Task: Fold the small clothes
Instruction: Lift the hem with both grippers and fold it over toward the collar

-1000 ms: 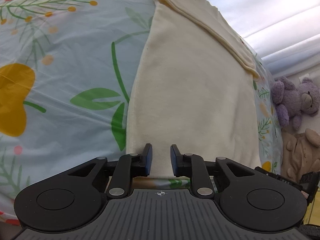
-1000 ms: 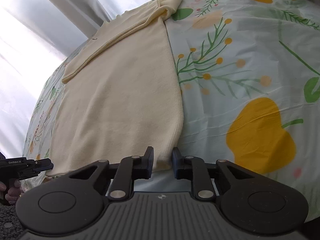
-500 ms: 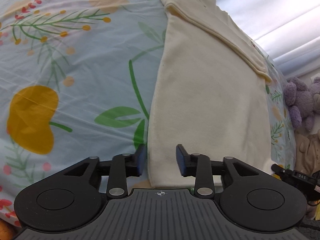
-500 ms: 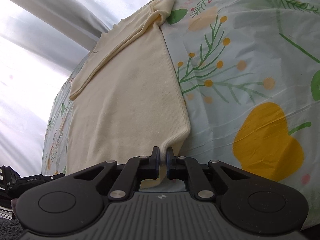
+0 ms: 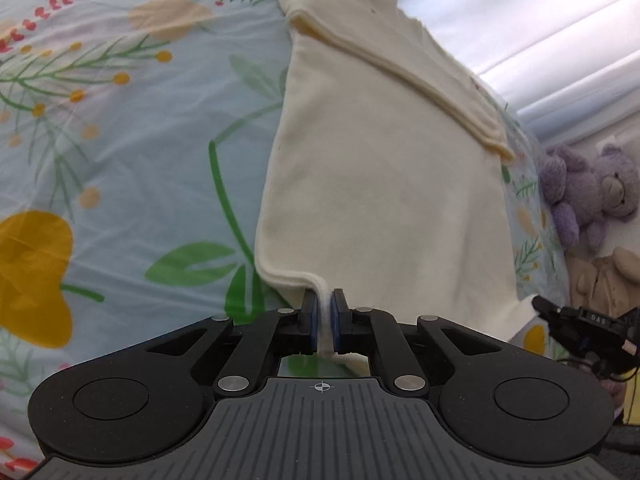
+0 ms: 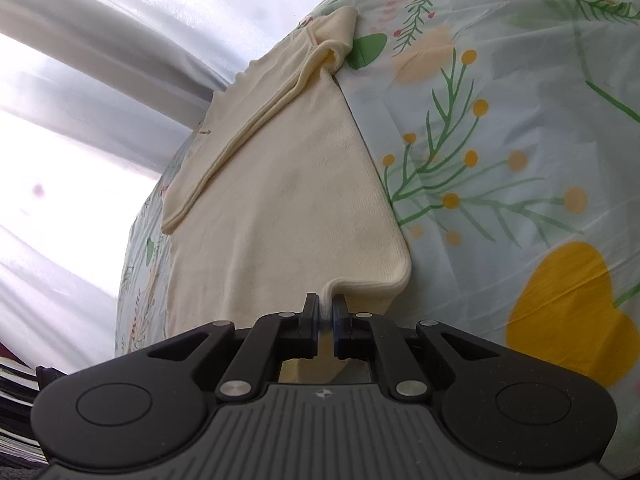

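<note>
The floral bedsheet (image 5: 100,140) had the cream top (image 5: 380,180) lying flat on it, sleeves already folded in. Left gripper (image 5: 324,316) and right gripper (image 6: 326,316) were each pinching a near hem corner, fingers clamped tight on the fabric. Looked like the bottom-up fold was starting, so next they'd probably need lifting together toward the collar.

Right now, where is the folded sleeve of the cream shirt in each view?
Left wrist view: sleeve runs diagonally from top centre to the right.
Right wrist view: sleeve runs diagonally from top centre to the left.
Shared landmark: the shirt's near hem, pinched in both tongs.
</note>
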Demonstrator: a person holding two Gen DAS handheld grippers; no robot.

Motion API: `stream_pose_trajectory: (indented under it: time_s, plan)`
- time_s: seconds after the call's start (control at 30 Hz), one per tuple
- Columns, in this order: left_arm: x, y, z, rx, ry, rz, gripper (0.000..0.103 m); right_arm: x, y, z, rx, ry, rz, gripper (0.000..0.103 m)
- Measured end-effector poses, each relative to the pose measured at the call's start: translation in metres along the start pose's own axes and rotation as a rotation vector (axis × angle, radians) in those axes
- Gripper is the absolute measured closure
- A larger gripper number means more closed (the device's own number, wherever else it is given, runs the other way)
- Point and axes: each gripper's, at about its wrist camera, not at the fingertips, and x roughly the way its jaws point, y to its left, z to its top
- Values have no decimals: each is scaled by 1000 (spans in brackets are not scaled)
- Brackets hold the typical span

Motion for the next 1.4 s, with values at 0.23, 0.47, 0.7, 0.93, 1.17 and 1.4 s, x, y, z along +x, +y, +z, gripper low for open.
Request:
stream_pose_trajectory:
  time_s: [0.23, 0.47, 0.7, 0.93, 1.17, 1.4]
  plan:
    - [-12, -19, 57, -4, -215, -29, 95, 9, 19, 47, -43, -126, -13, 98]
    - [27, -35, 110, 72, -310, 83, 95, 50, 42, 96, -163, -222, -108, 98]
    - [59, -27, 116, 65, -340, 168, 81, 82, 62, 106, -370, -297, -253, 92]
    - [53, -23, 113, 206, -333, 152, 64, 79, 50, 101, -501, -280, -297, 66]
    - [76, -32, 122, 238, -289, 137, 65, 98, 40, 100, -494, -172, -309, 66]
    - [92, -41, 127, 283, -246, 173, 88, 103, 45, 99, -536, -158, -309, 72]
